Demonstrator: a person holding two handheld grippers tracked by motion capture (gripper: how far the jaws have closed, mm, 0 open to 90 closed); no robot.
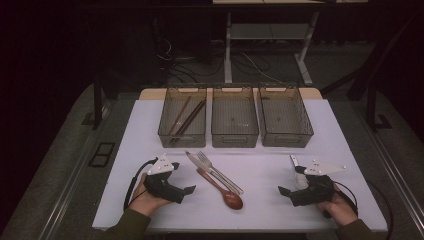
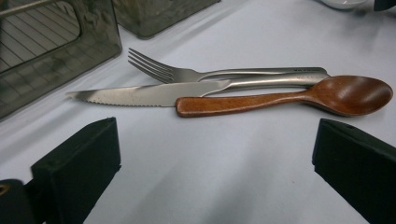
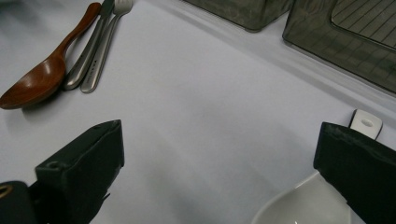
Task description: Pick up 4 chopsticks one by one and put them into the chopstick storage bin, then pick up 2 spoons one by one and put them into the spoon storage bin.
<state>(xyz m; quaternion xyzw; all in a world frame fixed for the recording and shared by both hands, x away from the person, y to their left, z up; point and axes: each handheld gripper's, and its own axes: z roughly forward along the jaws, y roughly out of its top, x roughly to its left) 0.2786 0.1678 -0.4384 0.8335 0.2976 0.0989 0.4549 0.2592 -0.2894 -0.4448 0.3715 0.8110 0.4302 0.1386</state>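
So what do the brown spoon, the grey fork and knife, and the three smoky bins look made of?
The brown spoon looks like wood with a smooth satin finish: visible grain, soft sheen. The grey fork and serrated knife look like brushed steel, with cool streaked reflections. The three smoky bins seem translucent tinted plastic: their ribbed floors show through the walls.

The room is dim, its far end almost black. A white table [image 1: 150,125] stands on a grey carpeted floor [image 1: 60,150], lit from above. Beyond it rise the pale legs of a desk frame [image 1: 228,50], with dark cables [image 1: 250,62] strewn on the floor between them. A black post [image 1: 97,100] stands left of the table.
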